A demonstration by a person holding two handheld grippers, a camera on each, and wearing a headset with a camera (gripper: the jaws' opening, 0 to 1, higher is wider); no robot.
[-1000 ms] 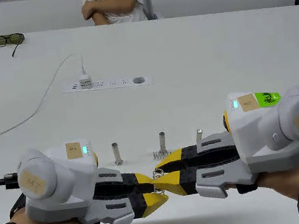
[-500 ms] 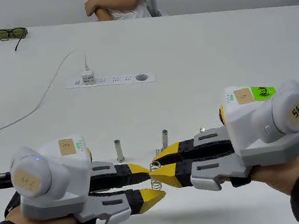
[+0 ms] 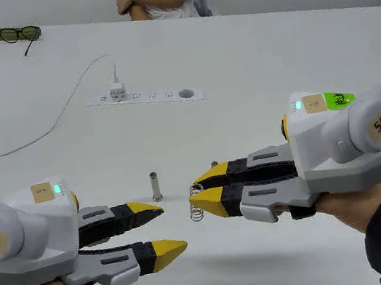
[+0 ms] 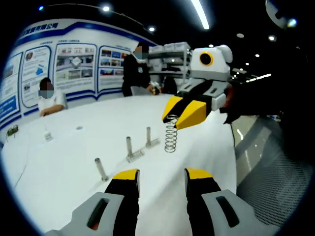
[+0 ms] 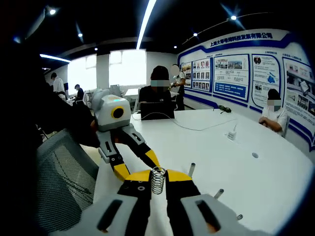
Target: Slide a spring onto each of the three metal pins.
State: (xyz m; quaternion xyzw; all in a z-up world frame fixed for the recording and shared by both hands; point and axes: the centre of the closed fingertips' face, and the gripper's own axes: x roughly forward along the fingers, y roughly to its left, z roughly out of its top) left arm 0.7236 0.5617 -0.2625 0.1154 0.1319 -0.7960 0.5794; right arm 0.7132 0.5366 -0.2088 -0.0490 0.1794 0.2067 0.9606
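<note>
Smooth white table (image 3: 272, 61), matte, spanning the head view. Right gripper (image 3: 196, 194), at 3 o'clock: a rounded white shell with black jaws tipped in yellow wedges, clenched on the top of the spring (image 3: 197, 211). Left gripper (image 3: 170, 226), at 8 o'clock: same build, jaws released and parted, holding nothing, its tips near the spring but apart from it. Flat white power strip (image 3: 149, 96), at 11 o'clock, with a thin cable trailing off. In the left gripper view, three pins (image 4: 129, 147): slim grey metal cylinders, upright in a row on the table. The spring was a thin, silvery wire coil of even turns, hanging straight down from the yellow tips, at 5 o'clock of the nearest pin in the head view.
</note>
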